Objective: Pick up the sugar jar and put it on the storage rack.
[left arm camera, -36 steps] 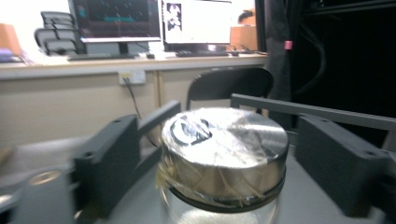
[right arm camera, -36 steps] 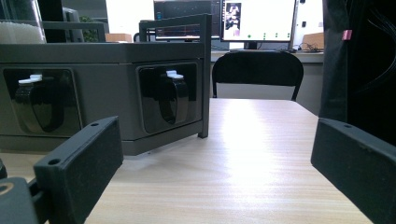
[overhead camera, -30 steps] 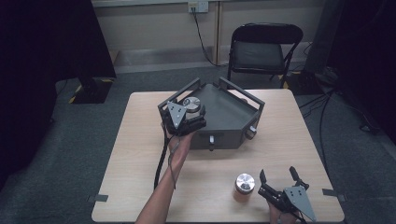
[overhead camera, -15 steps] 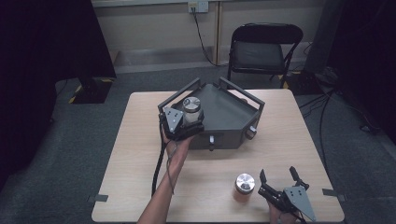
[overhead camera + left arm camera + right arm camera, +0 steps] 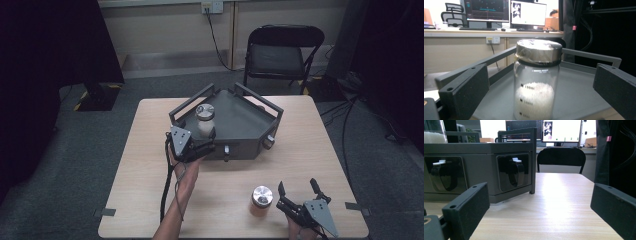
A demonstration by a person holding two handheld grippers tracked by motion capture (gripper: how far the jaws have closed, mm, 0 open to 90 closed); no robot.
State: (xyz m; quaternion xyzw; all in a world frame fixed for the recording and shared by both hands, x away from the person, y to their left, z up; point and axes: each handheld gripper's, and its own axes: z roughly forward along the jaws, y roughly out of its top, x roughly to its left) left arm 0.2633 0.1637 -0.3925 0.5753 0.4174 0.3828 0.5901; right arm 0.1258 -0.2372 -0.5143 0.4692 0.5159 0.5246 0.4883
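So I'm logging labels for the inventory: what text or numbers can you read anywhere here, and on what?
"150ml": top mark on the glass jar standing in the grey tray.
"100ml": next mark down, blurred, a likely reading.
Lowest mark on the jar: too blurred to read.
Monitor screens behind: too small to read.

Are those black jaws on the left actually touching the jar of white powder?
Apart. The left gripper view shows the left gripper open, clear space between each jaw and the jar.

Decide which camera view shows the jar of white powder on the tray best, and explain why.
The left gripper view: the jar stands close between the open jaws, its scale marks and powder legible. The high view shows it small on the grey tray; the right gripper view catches a corner of it.
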